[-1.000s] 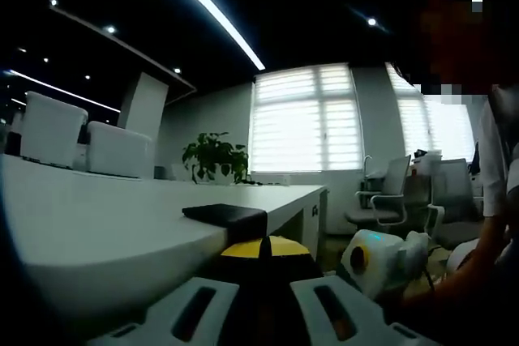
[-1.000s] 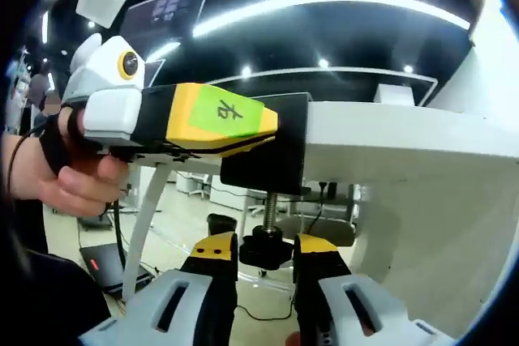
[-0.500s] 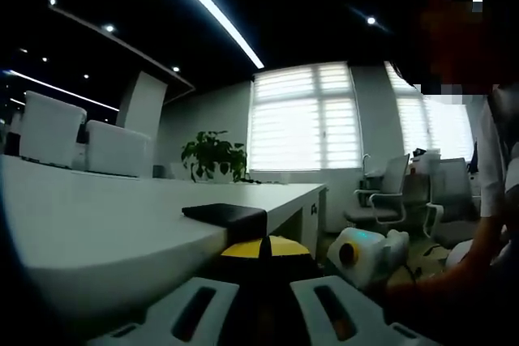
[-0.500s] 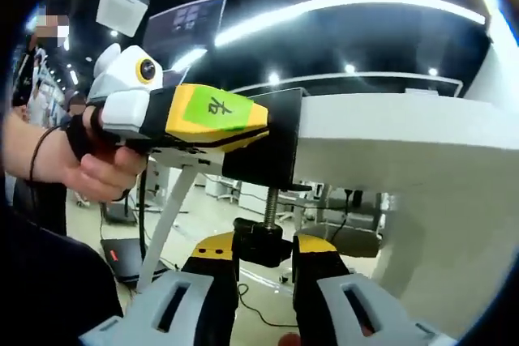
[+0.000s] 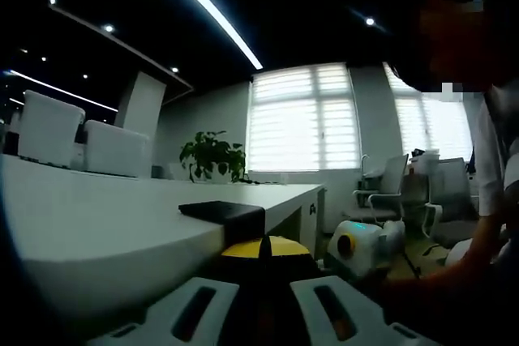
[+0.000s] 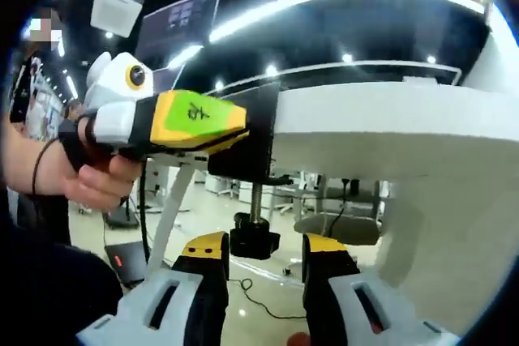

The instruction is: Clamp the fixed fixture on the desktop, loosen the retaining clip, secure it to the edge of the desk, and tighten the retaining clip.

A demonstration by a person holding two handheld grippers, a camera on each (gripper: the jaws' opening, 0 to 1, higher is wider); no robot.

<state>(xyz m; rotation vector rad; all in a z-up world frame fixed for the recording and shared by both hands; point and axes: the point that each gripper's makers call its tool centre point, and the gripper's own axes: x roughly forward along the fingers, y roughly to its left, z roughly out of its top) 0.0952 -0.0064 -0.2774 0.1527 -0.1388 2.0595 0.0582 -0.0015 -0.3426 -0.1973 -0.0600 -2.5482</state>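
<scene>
Left tongs [image 6: 231, 123] clenched on the black clamp fixture [image 6: 253, 139], already seated on the desk [image 6: 389, 131] edge. Right tongs [image 6: 263, 253] sit released around the screw knob [image 6: 254, 242] underneath, so I reckon tightening is what's left.

Clamp [image 6: 258, 151] top jaw hidden behind left hand-held gripper [image 6: 174, 123]; screw knob [image 6: 254, 243] dark, detail indistinct.

Fixture [image 6: 247, 145] straddles the desk [image 6: 381, 131] edge, knob [image 6: 254, 241] hanging underneath.
</scene>
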